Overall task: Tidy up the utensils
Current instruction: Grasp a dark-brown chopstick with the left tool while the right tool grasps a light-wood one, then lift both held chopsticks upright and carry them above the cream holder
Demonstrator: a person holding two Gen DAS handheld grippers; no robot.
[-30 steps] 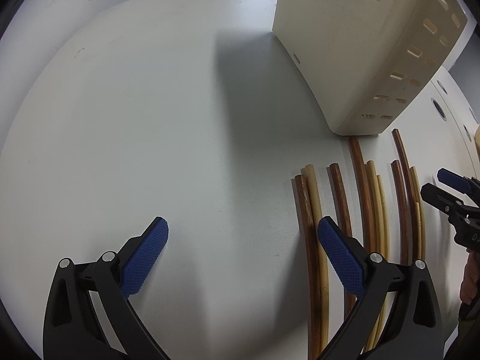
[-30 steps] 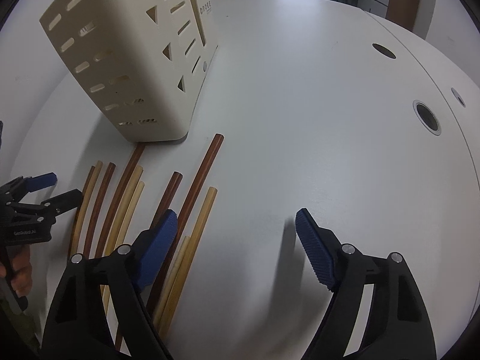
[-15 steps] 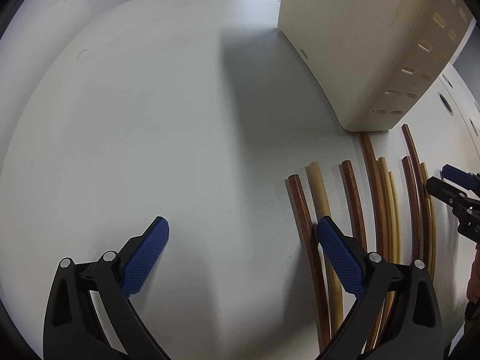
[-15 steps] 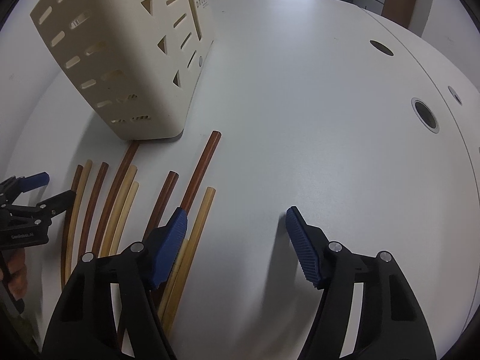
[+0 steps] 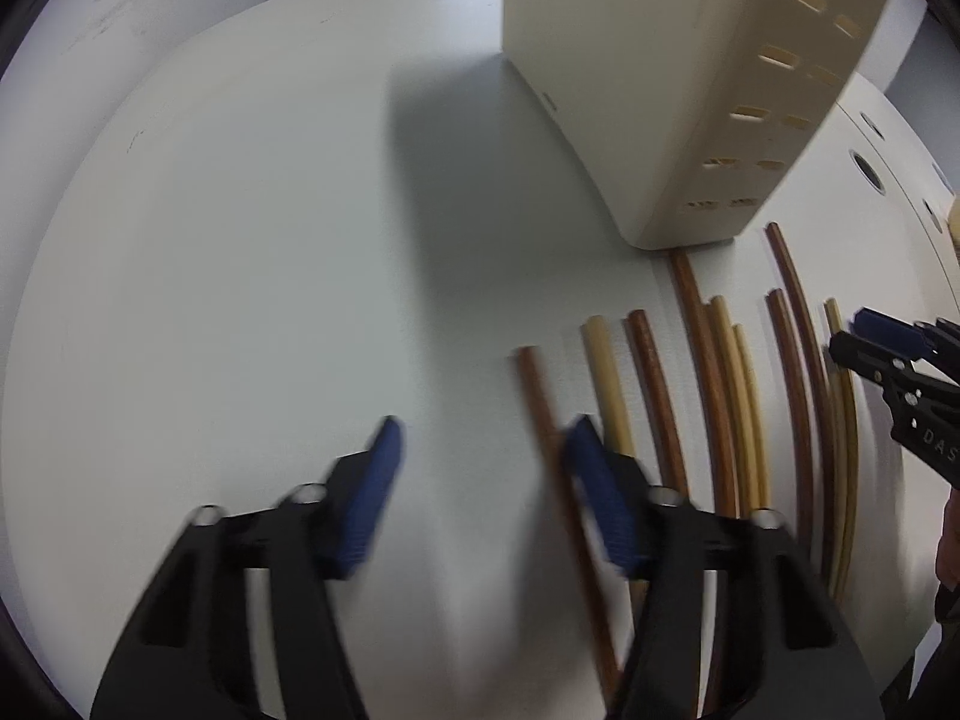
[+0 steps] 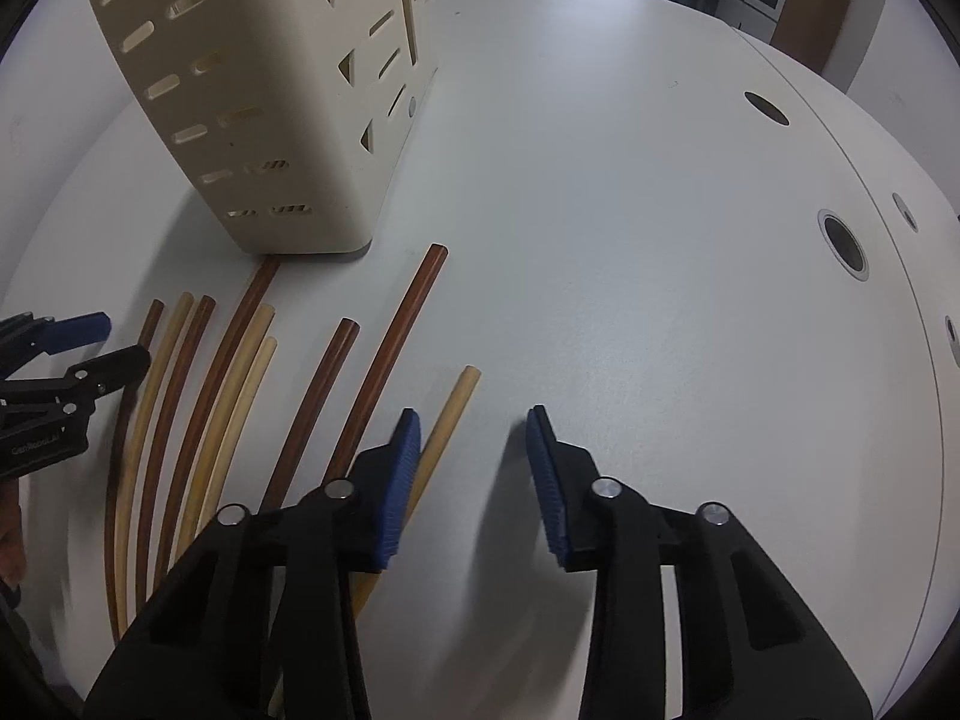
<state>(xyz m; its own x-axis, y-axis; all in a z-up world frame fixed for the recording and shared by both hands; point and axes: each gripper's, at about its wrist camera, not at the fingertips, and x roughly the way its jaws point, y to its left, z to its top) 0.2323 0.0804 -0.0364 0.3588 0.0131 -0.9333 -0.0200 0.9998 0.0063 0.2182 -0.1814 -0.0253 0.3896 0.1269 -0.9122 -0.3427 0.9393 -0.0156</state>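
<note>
Lying in a loose fan on the white table (image 6: 630, 192), the chopsticks (image 6: 240, 372) fill the lower left of the right wrist view and the lower right of the left wrist view, some dark brown and some pale bamboo, their far tips just short of the cream utensil holder (image 6: 258, 96), which stands upright in the upper left of the right wrist view and has slot and triangle cut-outs in its walls. One long brown stick (image 6: 252, 312) runs up until its tip reaches the holder's base. In the left wrist view the left gripper (image 5: 480, 450) sits low in the centre of the frame, blurred, its blue pads (image 5: 375, 489) closing with only bare table between them; the outermost brown chopstick (image 5: 549, 426) passes just beside the outer face of the right-hand pad, and whether it touches I cannot tell. In the right wrist view the right gripper (image 6: 474, 426) occupies the bottom centre, its jaws closing as well, partly spread with nothing between them but table; a pale chopstick (image 6: 450, 414) slants under the left-hand finger (image 6: 393, 480), outside the gap. Each gripper shows at the edge of the other's view, and a bit of a hand (image 6: 12, 546) appears at the lower left edge. Round cable holes (image 6: 843, 243) mark the table at the right.
</note>
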